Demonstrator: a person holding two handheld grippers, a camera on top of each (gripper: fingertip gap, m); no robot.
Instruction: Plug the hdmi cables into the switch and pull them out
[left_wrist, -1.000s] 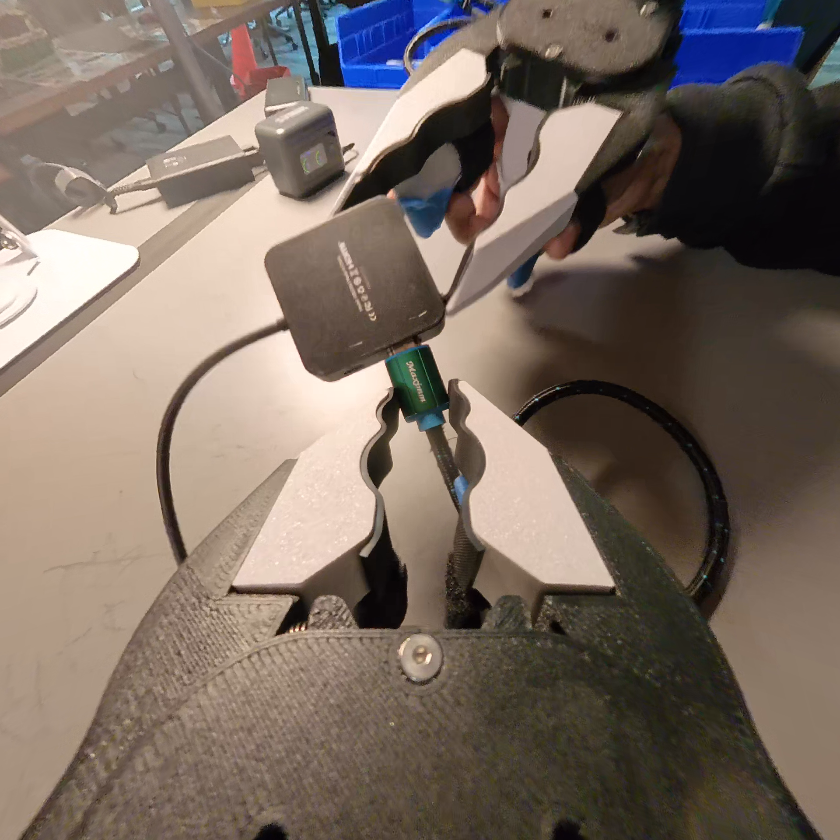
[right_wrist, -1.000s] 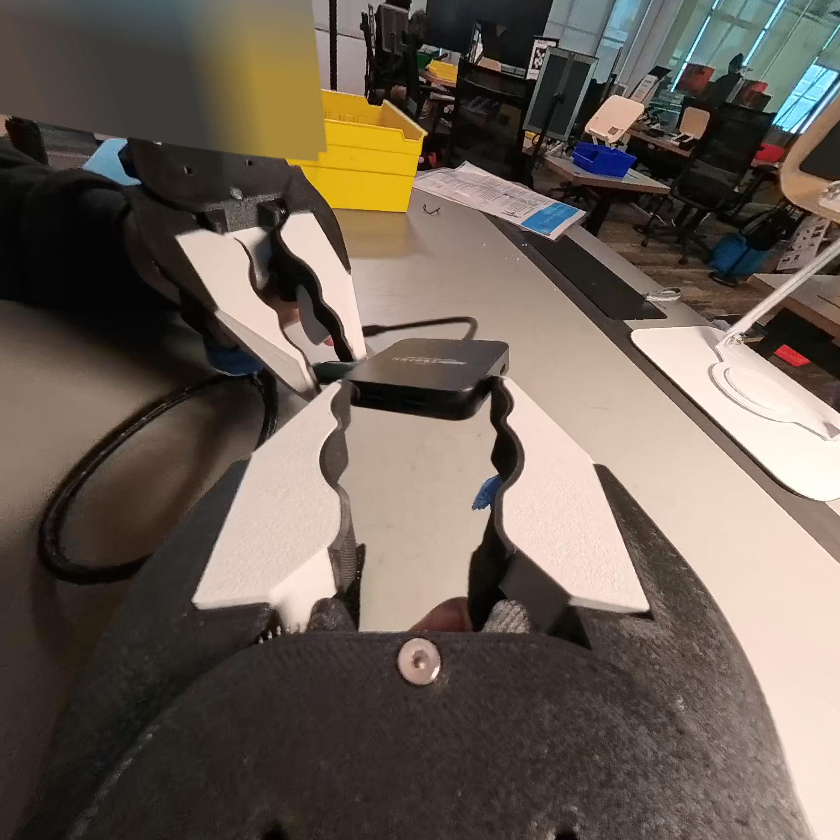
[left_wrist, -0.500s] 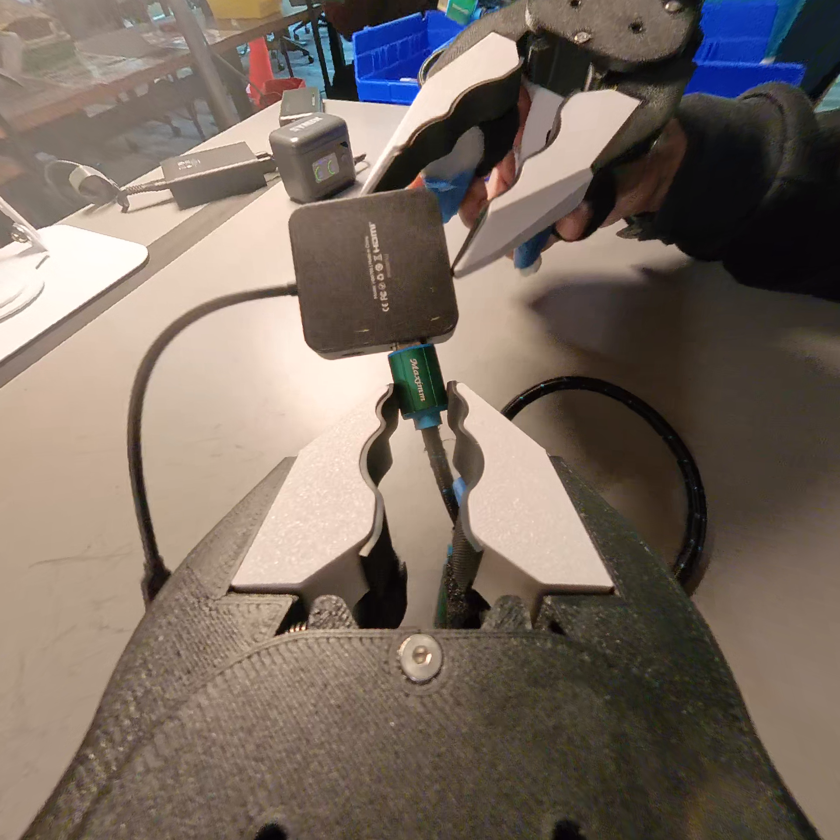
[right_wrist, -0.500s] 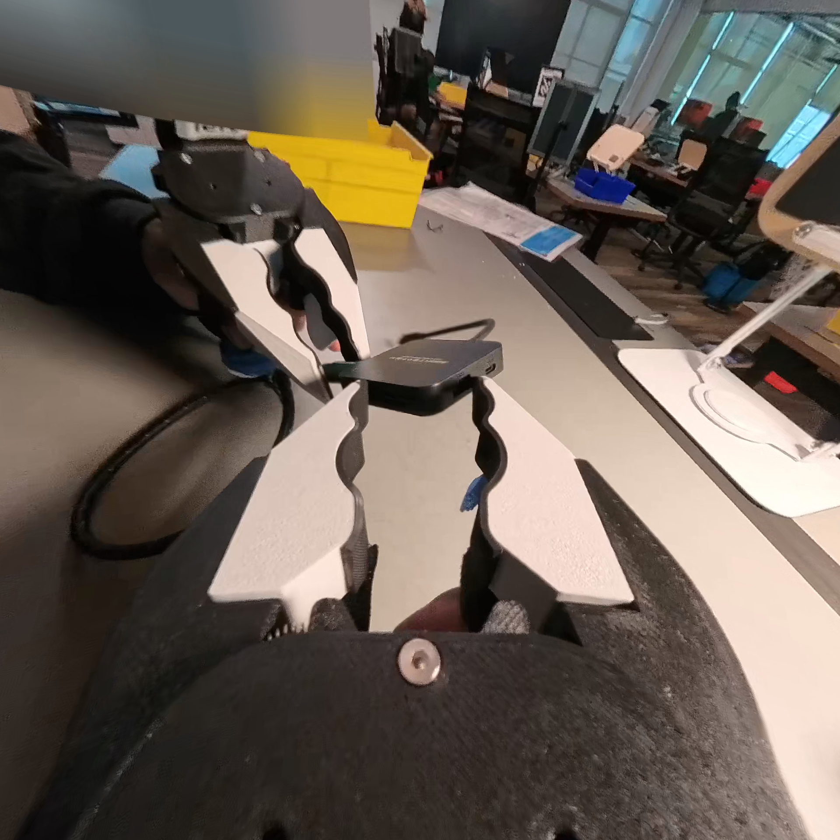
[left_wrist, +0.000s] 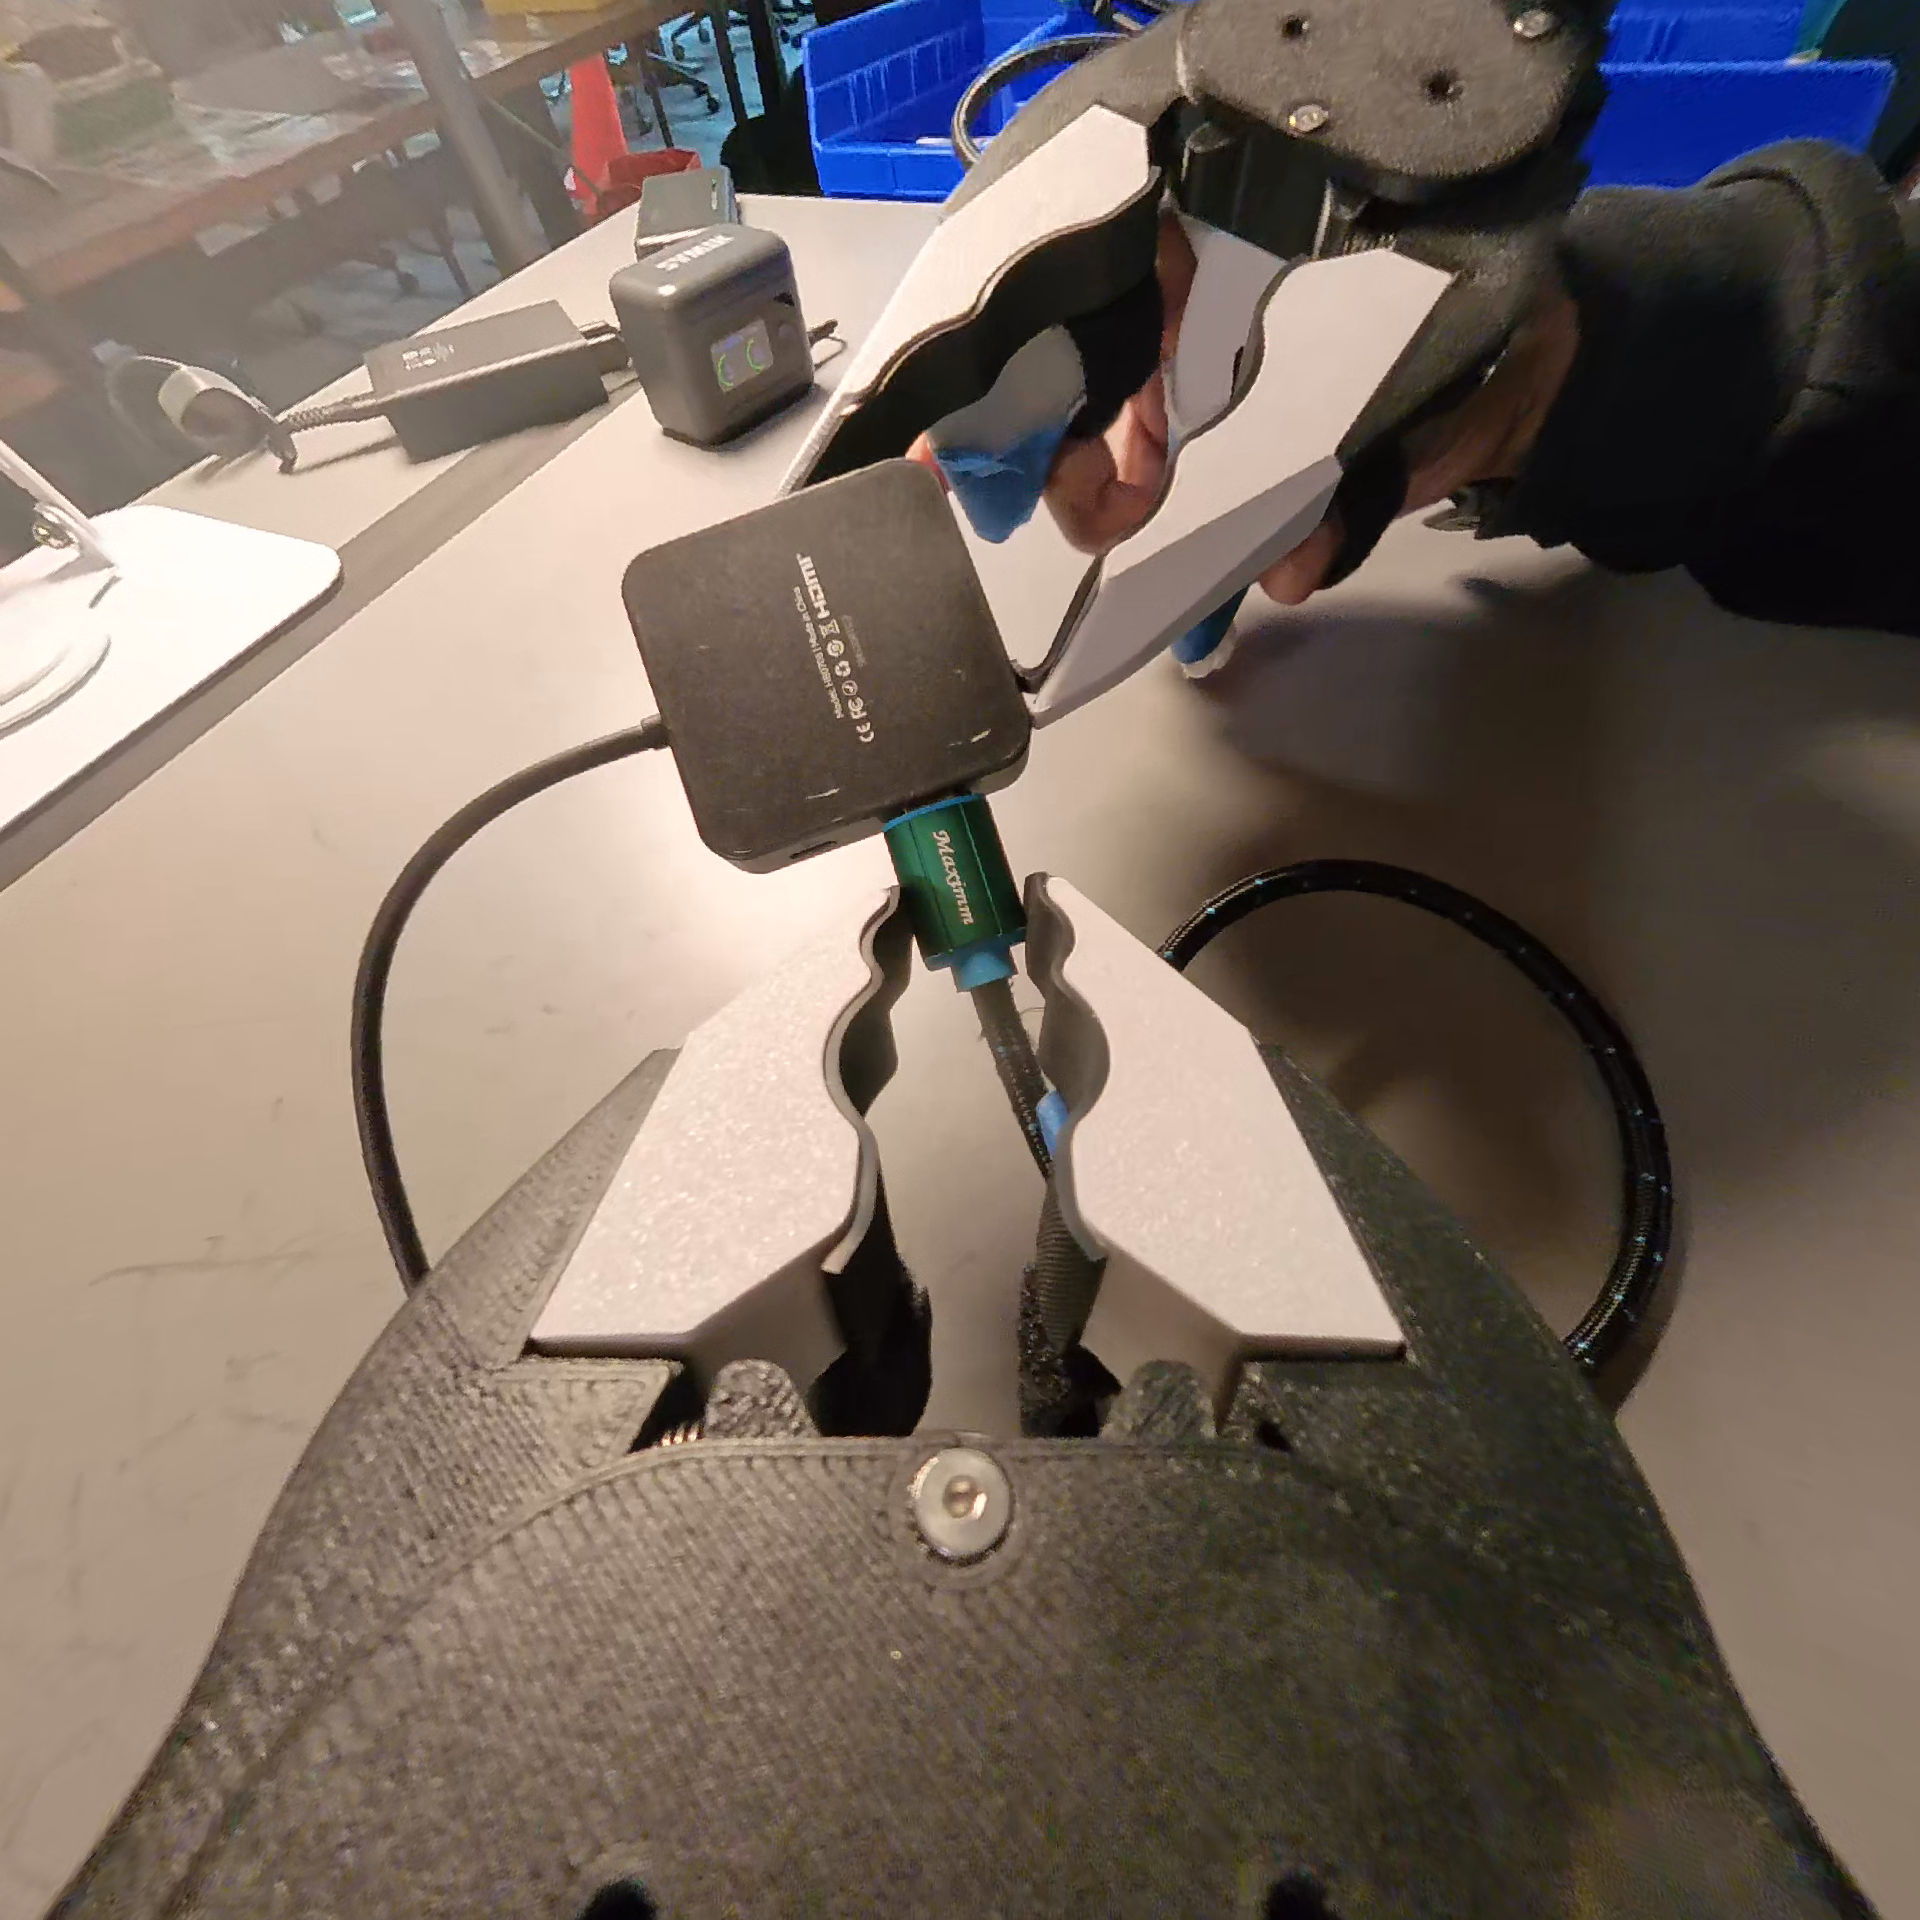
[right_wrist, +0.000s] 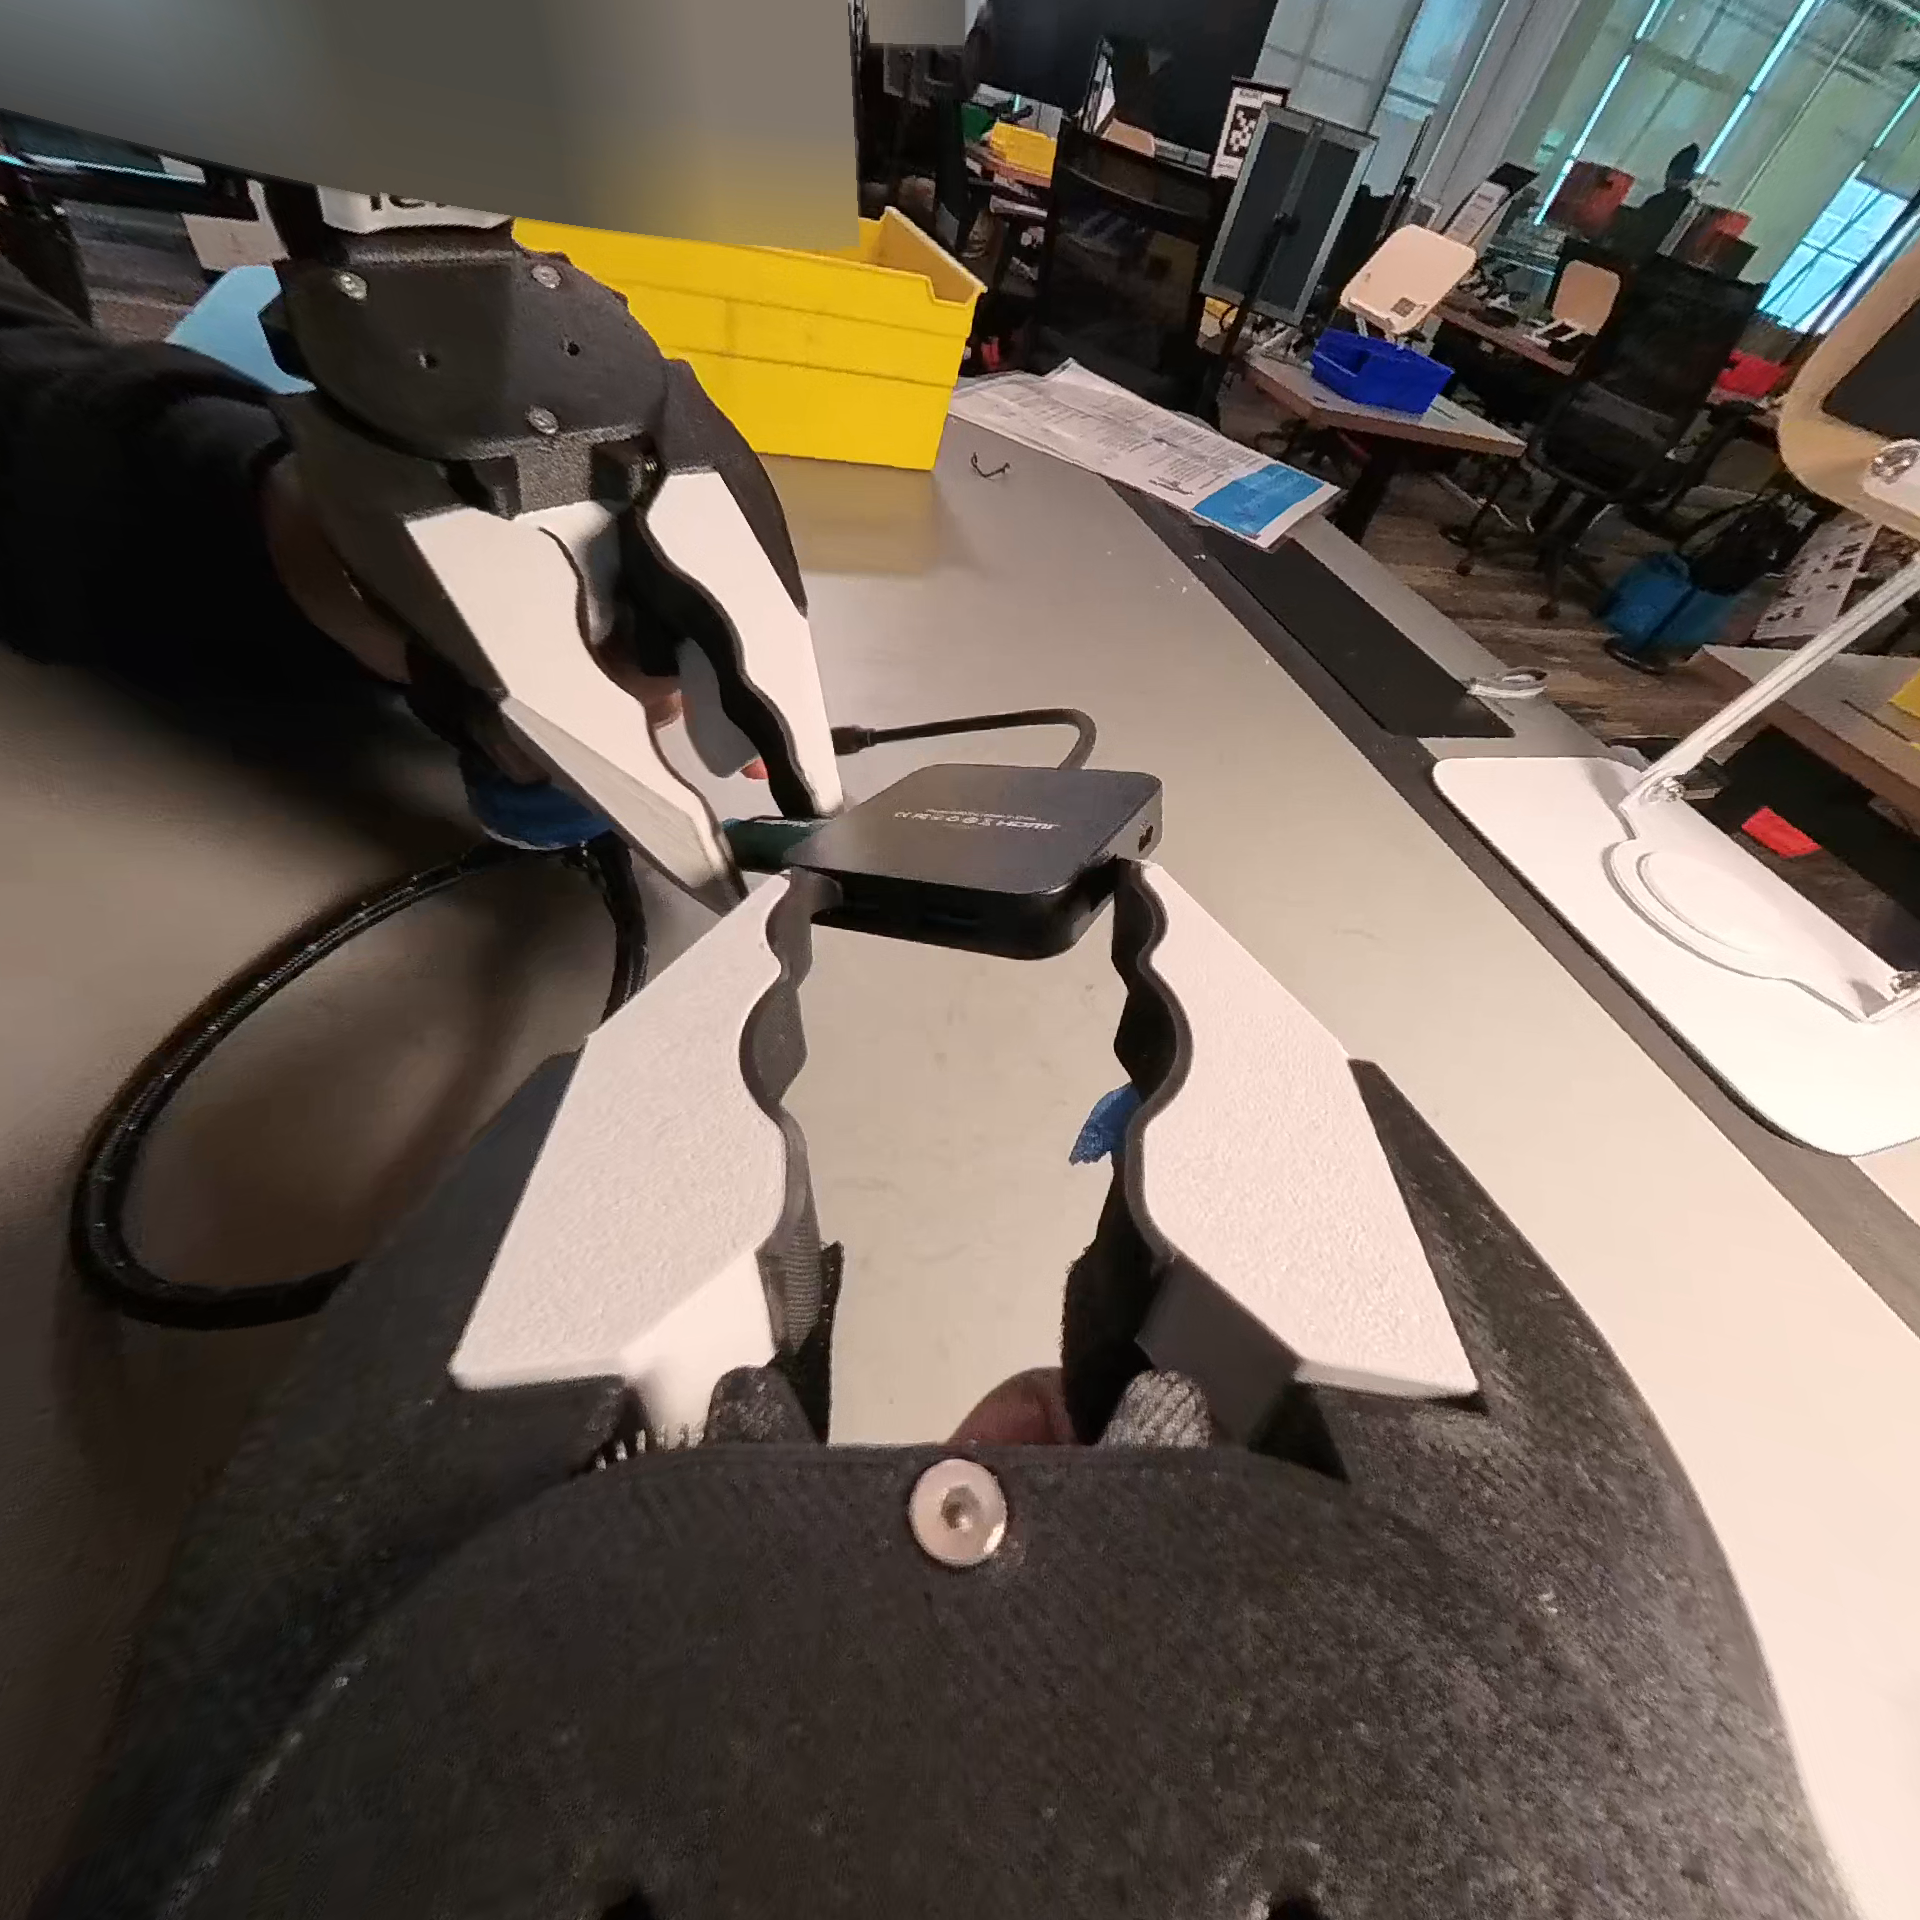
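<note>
The black square HDMI switch (left_wrist: 821, 665) is held tilted above the grey table. My right gripper (left_wrist: 920, 597) is shut on two of its opposite sides. The right wrist view shows the switch (right_wrist: 987, 842) between that gripper's fingertips (right_wrist: 961, 894). A green HDMI plug (left_wrist: 951, 894) sits in the switch's near edge. My left gripper (left_wrist: 961, 909) is shut on this plug, and it also shows in the right wrist view (right_wrist: 774, 842). The plug's braided black cable (left_wrist: 1621, 1091) loops over the table to the right. The switch's own black lead (left_wrist: 374, 1018) curves away to the left.
A black power brick (left_wrist: 488, 379) and a grey cube charger (left_wrist: 717, 343) lie at the far left of the table. A white stand base (left_wrist: 156, 603) is at the left and blue bins (left_wrist: 1714, 94) are behind. A yellow bin (right_wrist: 790, 332) and papers (right_wrist: 1143, 447) lie beyond. My right fingertips sit around 5 cm from my left ones. Between my right fingertips and the black power brick (left_wrist: 488, 379) there is roughly 35 cm.
Both grippers keep their holds. The switch has swung slightly and tilted. The green plug now sits closer against the switch's edge.
</note>
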